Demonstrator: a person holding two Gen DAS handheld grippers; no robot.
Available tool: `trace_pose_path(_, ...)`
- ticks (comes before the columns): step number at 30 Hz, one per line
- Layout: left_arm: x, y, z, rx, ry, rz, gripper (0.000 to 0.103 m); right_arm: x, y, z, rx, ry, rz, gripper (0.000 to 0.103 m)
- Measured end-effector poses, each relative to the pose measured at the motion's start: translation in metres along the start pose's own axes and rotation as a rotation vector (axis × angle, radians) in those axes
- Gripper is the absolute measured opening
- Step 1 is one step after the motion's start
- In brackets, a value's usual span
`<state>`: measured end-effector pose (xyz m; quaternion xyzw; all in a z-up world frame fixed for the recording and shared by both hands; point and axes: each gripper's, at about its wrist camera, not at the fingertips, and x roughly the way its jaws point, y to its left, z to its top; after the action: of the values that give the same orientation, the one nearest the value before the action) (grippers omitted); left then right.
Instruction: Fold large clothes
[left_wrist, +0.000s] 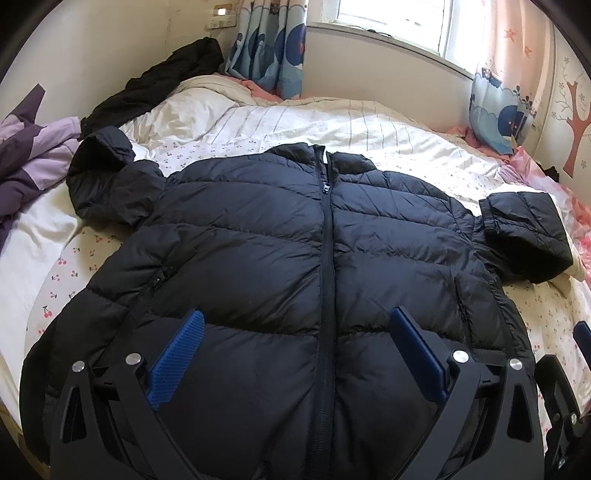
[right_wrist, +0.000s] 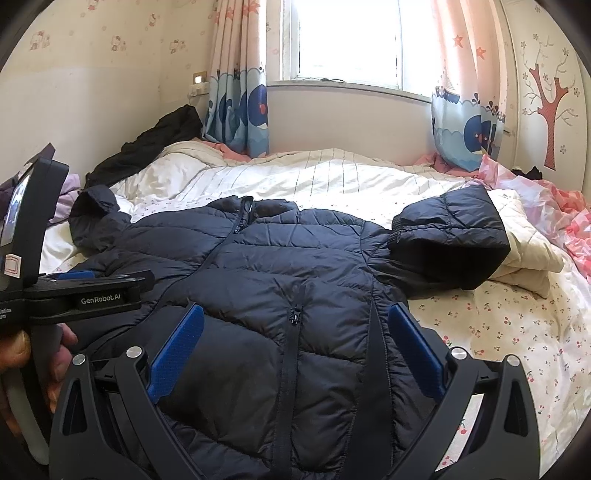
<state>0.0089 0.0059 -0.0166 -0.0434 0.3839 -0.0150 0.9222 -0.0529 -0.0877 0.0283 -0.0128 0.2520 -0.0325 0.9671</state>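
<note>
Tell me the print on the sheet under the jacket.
Small red cherries on white sheet, clearest in the right wrist view.

text: "GenRobot.AI" | on: left hand-held gripper (right_wrist: 75, 275) body | other print: unreadable

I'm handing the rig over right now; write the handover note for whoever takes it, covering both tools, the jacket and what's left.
Left tool: open, empty, over the lower front of the dark navy quilted puffer jacket.
Right tool: open, empty, over the jacket's right-hand pocket area.
Jacket: flat on the white cherry-print bed cover, front up, zipped, both sleeves bent in near the shoulders.
Nearby: a black garment and a purple garment on the far left of the bed.
Done: jacket spread out.
Left: no body folds yet; probably the sleeves first, then the body.
</note>
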Motion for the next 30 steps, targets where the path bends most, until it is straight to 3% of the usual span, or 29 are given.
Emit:
trace_pose_path(6, -0.006, -0.006, 0.002, 0.051, -0.066, 0.009, 0.096, 0.002, -0.001, 0.001, -0.004, 0.002, -0.008, 0.096)
trace_pose_path(11, -0.003, -0.001, 0.004, 0.017, -0.052, 0.036, 0.096, 0.005, -0.003, 0.000, -0.021, 0.003, -0.026, 0.096)
trace_pose_path(19, -0.005, -0.011, 0.004, 0.064, -0.082, 0.122, 0.096, 0.013, -0.026, 0.000, -0.051, 0.008, -0.032, 0.096)
trace_pose_path(30, 0.002, -0.022, 0.004, 0.037, -0.066, 0.115, 0.096, 0.020, -0.042, 0.008, -0.121, -0.008, -0.086, 0.096)
